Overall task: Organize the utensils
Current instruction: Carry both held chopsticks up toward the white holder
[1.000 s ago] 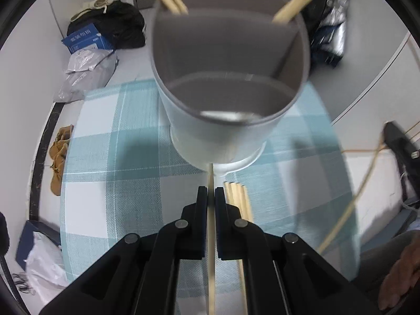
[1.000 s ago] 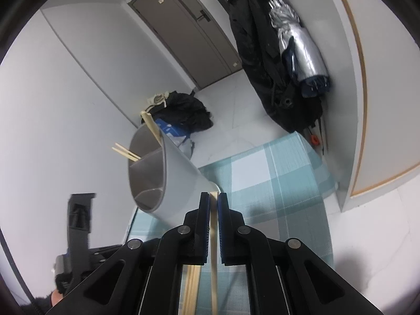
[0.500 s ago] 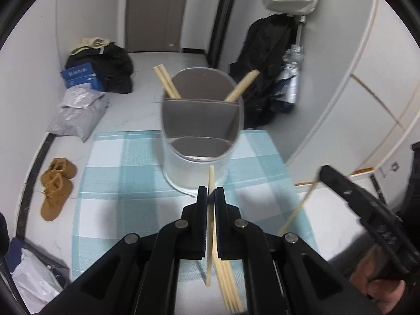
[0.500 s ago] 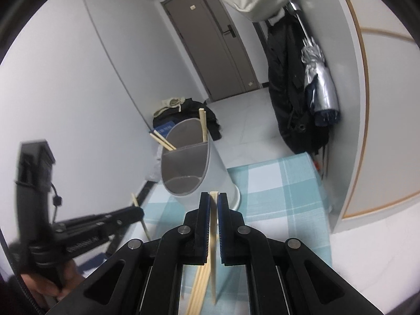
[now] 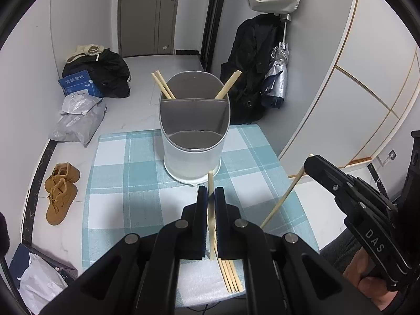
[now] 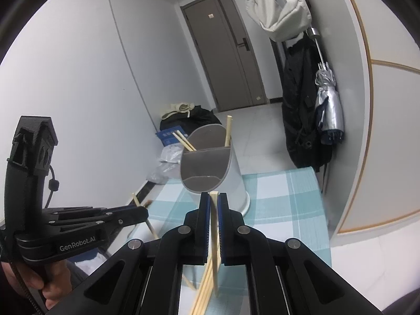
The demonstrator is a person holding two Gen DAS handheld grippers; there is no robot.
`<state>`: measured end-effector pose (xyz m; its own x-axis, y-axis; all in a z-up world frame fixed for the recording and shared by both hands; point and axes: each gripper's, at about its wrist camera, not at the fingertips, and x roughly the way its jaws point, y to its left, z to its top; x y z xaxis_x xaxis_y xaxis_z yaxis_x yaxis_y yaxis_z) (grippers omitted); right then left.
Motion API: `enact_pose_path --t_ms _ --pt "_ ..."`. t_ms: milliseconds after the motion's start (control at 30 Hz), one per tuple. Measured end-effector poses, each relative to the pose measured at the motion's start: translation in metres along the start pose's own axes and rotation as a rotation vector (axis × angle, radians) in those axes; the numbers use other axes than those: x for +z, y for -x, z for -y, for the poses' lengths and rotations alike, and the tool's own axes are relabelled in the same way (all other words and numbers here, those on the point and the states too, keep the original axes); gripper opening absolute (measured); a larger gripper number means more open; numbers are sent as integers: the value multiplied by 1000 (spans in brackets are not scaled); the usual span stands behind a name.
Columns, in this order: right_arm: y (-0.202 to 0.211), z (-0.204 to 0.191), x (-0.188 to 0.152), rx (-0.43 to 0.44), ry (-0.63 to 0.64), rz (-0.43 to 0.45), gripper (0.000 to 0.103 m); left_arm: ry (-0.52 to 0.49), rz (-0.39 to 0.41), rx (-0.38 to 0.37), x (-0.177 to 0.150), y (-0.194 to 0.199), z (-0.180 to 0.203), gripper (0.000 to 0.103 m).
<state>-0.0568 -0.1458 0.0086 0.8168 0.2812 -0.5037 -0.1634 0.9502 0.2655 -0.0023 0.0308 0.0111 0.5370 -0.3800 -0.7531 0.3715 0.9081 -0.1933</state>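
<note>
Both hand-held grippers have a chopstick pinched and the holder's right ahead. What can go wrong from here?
1. Left hand-held gripper pinches its chopstick thinly; it could pivot and miss the grey holder.
2. Right hand-held gripper carries its chopstick angled nearby; the two sticks could cross over the rim.
3. Three chopsticks lean in the back compartment and could deflect new ones.

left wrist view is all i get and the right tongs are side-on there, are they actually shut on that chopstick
Observer: Yes. In the right wrist view the right tongs are shut, with the chopstick pinched between the pads.
Operator: and how do my own tongs look from there
Observer: The left tongs appear side-on. A second chopstick sticks out above and below them, with a clear gap to the holder.
</note>
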Motion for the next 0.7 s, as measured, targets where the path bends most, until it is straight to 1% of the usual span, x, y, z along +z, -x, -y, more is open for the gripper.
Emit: enact_pose_path --t_ms 100,200,367,533,633,700 --pt "0 -4 0 -2 17 -9 5 -5 -14 -5 2 0 0 1" --pt "0 -4 2 18 18 -18 5 -19 -18 -8 2 3 2 1" --pt "-1 -6 7 13 41 -25 5 -18 -21 -36 5 6 0 1" --pt "-1 -6 18 19 63 -17 5 -39 -8 -46 15 14 0 1" --pt "-3 -8 26 21 80 -13 5 -55 -8 -55 25 19 2 1" --pt "-3 -9 34 22 93 -3 5 -71 -1 -48 33 22 4 1"
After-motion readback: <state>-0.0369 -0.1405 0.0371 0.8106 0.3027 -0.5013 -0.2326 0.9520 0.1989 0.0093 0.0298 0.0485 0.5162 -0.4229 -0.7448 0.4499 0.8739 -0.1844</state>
